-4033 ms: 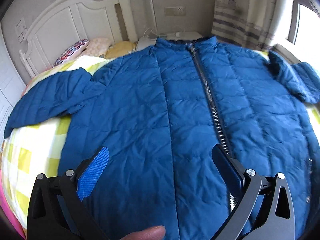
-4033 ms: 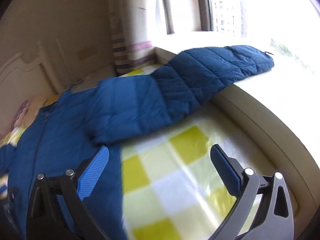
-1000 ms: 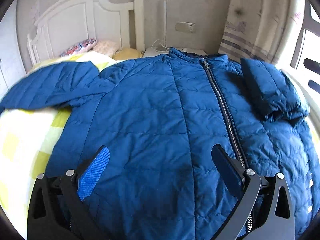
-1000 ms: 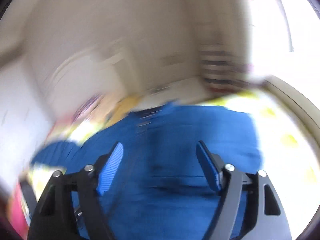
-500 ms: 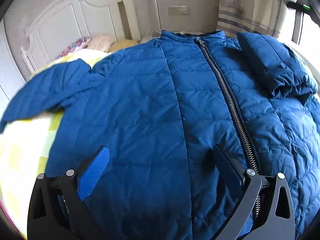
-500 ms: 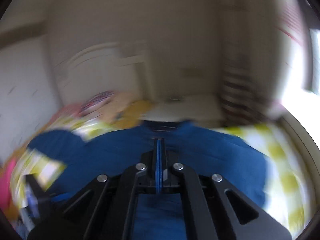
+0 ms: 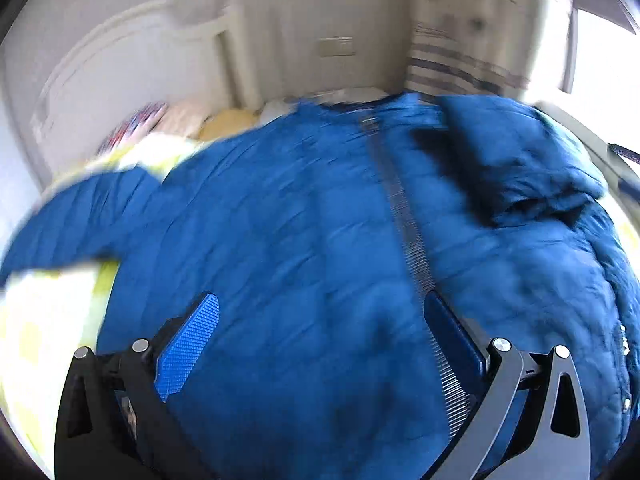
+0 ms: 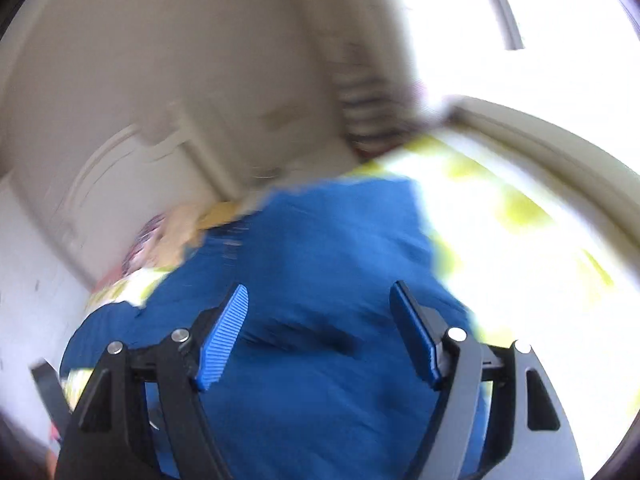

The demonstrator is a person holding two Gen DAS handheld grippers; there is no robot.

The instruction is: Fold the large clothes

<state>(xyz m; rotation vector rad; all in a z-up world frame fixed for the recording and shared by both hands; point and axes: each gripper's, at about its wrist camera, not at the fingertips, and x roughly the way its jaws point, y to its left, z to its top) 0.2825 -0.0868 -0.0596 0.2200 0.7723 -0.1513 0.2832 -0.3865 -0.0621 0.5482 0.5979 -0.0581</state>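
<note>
The left gripper (image 7: 320,344) hangs with its blue-padded jaws spread wide and empty over the blue quilted puffer jacket (image 7: 312,240). The right gripper (image 8: 318,336) has just been opening, with nothing between its jaws. The jacket lies zipped on the yellow-and-white checked bedsheet (image 8: 520,216), one sleeve (image 7: 516,160) folded across its chest. Beyond stands the white wooden headboard (image 7: 132,68).

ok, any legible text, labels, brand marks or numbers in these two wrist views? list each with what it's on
None readable: both views are motion-blurred.
Blue jacket: no logo or tag shows.
Wall plate: blank as far as can be told.
Curtain: stripes only, no lettering made out.
Patterned pillow: too blurred to tell.
</note>
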